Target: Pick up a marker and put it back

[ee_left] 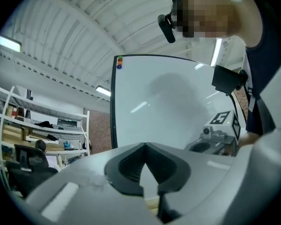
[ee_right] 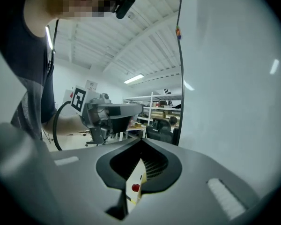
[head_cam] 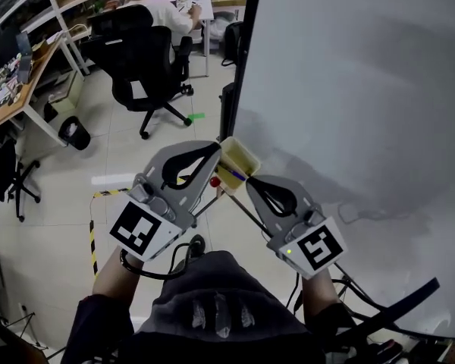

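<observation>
Left gripper (head_cam: 215, 149) and right gripper (head_cam: 251, 181) hold nothing, fingers pressed together; the marker (head_cam: 236, 174) lies in the yellow tray (head_cam: 243, 155) between their two tips

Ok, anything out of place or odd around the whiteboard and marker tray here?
Nothing stands out. The yellow tray sits at the whiteboard edge with markers inside; the left gripper and right gripper hover beside it, fingers closed on nothing.
</observation>
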